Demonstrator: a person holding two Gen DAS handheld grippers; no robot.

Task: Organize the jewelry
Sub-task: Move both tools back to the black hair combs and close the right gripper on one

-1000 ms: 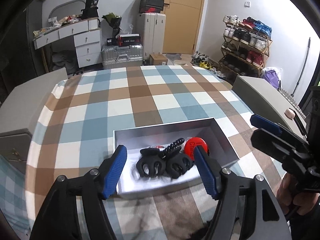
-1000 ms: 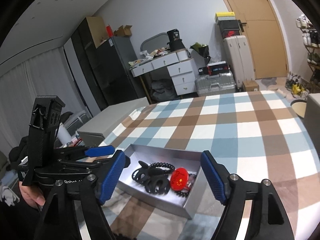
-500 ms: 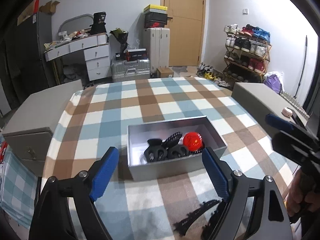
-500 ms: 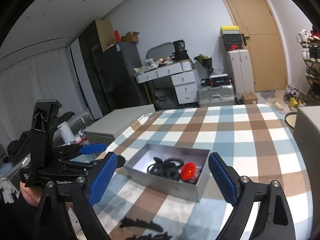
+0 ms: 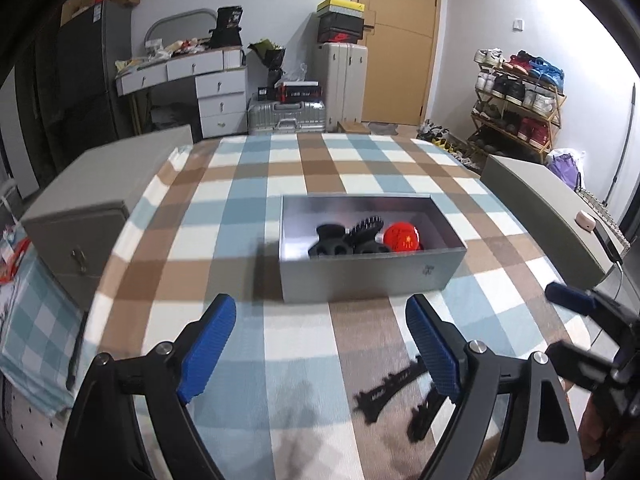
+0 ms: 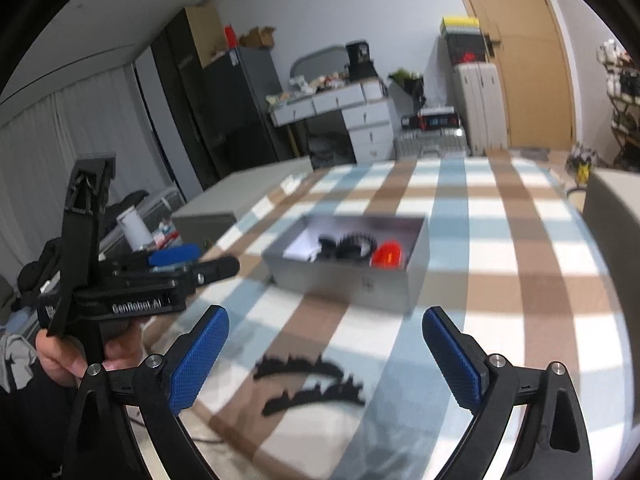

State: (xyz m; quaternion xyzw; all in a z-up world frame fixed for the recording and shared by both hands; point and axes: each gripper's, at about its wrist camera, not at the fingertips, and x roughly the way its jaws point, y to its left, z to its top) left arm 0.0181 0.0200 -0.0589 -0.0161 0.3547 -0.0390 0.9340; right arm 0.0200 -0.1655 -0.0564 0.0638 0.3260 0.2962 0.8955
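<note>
Hovering with jaws wide and empty, both grippers (image 5: 320, 344) (image 6: 326, 354) face a blurred, possibly toothed, black clip (image 6: 298, 366)

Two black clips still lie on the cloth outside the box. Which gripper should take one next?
Probably the right gripper: both black clips lie between its open fingers. The left gripper is also open, but they sit off toward its right finger.

**Box mid-table, two clips in front**

I see the box (image 5: 372, 276) on the table (image 5: 240, 208), ahead of both grippers. In it the claw clip (image 5: 332, 240) lies left, the coil tie (image 5: 366, 228) in the middle, the round piece (image 5: 402, 237) right. Two clips (image 6: 312, 384) lie on the table before the box, one behind the other. Cabinets (image 5: 96, 200) flank the table.
</note>
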